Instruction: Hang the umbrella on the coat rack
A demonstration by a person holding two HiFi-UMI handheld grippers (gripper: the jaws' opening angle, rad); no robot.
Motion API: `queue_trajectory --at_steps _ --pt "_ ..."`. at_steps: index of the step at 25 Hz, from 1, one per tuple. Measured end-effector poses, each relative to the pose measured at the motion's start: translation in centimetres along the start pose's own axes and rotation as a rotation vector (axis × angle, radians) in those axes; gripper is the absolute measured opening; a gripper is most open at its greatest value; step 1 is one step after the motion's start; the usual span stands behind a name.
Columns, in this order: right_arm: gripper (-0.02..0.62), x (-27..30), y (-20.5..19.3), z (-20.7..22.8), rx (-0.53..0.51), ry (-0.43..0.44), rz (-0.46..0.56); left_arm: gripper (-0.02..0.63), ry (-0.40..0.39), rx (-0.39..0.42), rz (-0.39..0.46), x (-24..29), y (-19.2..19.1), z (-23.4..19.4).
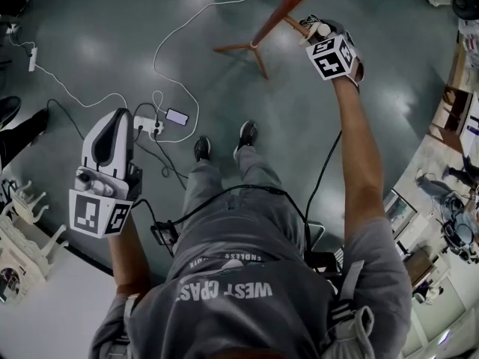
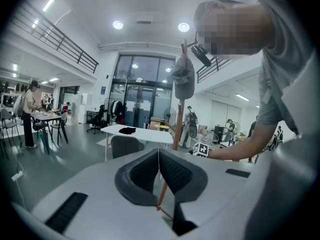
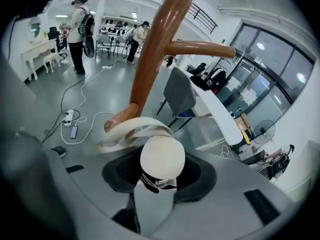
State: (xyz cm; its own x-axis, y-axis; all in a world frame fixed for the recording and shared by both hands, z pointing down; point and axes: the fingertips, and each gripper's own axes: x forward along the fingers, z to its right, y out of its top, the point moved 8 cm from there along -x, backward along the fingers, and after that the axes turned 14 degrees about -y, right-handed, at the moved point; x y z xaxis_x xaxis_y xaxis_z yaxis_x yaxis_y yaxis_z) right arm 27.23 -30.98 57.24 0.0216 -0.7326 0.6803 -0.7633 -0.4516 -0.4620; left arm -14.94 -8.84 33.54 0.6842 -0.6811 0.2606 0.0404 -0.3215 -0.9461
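- Umbrella (image 3: 162, 156): its cream, rounded handle end sits low in the middle of the right gripper view, with a pale grey body running down below it.
- The umbrella's cream strap (image 3: 134, 129) loops out to the left of the handle and ends close to a short lower peg (image 3: 119, 120) of the coat rack. Whether it touches the peg cannot be told.
- Right gripper (image 3: 159, 180): its dark pads are clamped on the umbrella just under the handle end.
- Coat rack (image 3: 160, 39): a brown wooden pole rises through the upper middle of the right gripper view, with a long peg (image 3: 200, 49) pointing right.
- In the head view the rack's legs (image 1: 254, 47) stand at the top of the frame, and the outstretched right arm reaches to them.
- Left gripper (image 2: 159, 169): the pads meet with nothing between them. In the head view it is at the left of the frame, well apart from the rack.
- A grey cap (image 2: 183, 81) hangs at the top of the rack in the left gripper view.
- Writing: the person's grey shirt (image 1: 254, 290) carries white print that reads in part "WEST", with a smaller line above it showing "ENDLES".
- Each gripper's cube (image 1: 333, 57) carries black-and-white square markers without readable words.
- On the grey floor (image 1: 97, 36), left of the person's shoes, lie a white power strip (image 1: 147, 126) and a phone (image 1: 177, 117).
- A white cable (image 1: 194, 21) runs from them toward the upper right of the frame.
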Motion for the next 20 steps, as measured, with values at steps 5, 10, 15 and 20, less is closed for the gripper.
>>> queue_trajectory --at_steps 5,10,15,20 --pt "0.176 -0.5 1.6 1.1 -0.145 0.030 -0.005 0.021 -0.008 -0.002 0.004 0.3 0.1 0.0" --pt "0.176 -1.1 2.9 2.3 -0.210 0.037 0.003 0.021 -0.004 -0.002 0.014 0.6 0.3 -0.2" --pt "0.178 -2.5 3.3 3.3 -0.128 0.019 0.025 0.021 -0.005 -0.004 0.015 0.3 0.2 -0.3" --pt "0.178 -2.7 3.4 3.9 -0.085 -0.008 0.029 0.021 -0.011 -0.003 0.014 0.6 0.3 -0.1"
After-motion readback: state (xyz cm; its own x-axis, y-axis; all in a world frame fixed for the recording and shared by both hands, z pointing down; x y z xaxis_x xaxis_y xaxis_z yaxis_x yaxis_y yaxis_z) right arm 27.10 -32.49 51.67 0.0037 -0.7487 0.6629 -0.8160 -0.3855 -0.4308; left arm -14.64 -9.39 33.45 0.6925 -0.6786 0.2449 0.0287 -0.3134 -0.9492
